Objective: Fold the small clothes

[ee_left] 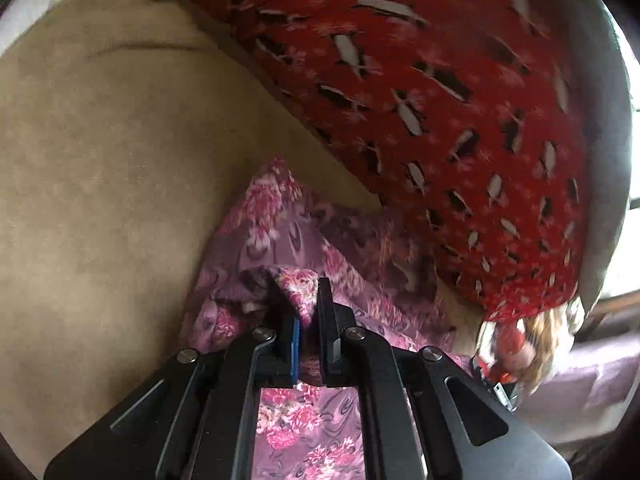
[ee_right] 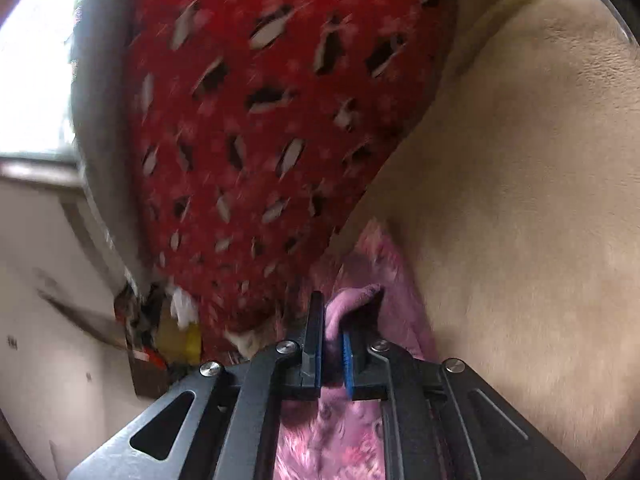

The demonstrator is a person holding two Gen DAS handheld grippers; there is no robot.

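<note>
The purple cloth [ee_left: 304, 236] with pink flowers is the thing I am folding, and it lies on the beige blanket [ee_left: 112, 184], near the edge of a red cushion [ee_left: 420, 92] with black and white marks.

In the left wrist view, my left gripper [ee_left: 306, 312] is closed on a bunched edge of the purple cloth. The fabric is pressed between the two fingers and a fold of it rises just in front of them. More of the cloth spreads forward toward the red cushion, and some passes under the gripper body. To the right, by the corner of the cushion, I see a blurred heap of small things that I cannot identify.

In the right wrist view, my right gripper [ee_right: 330, 336] also clamps the purple cloth [ee_right: 384, 264]. A rolled lip of the fabric stands out between the fingers. The beige blanket [ee_right: 520, 200] fills the right side and the red cushion [ee_right: 260, 120] fills the upper left. This view is blurred, so small details are not clear.

I judge that the step in hand is carrying a pinched edge, with both grippers holding the same piece. The next move calls for bringing both held points together across the cloth, at equal height, and laying the edge flat on the rest before letting go. I must keep the cloth away from the cushion so it does not catch.
</note>
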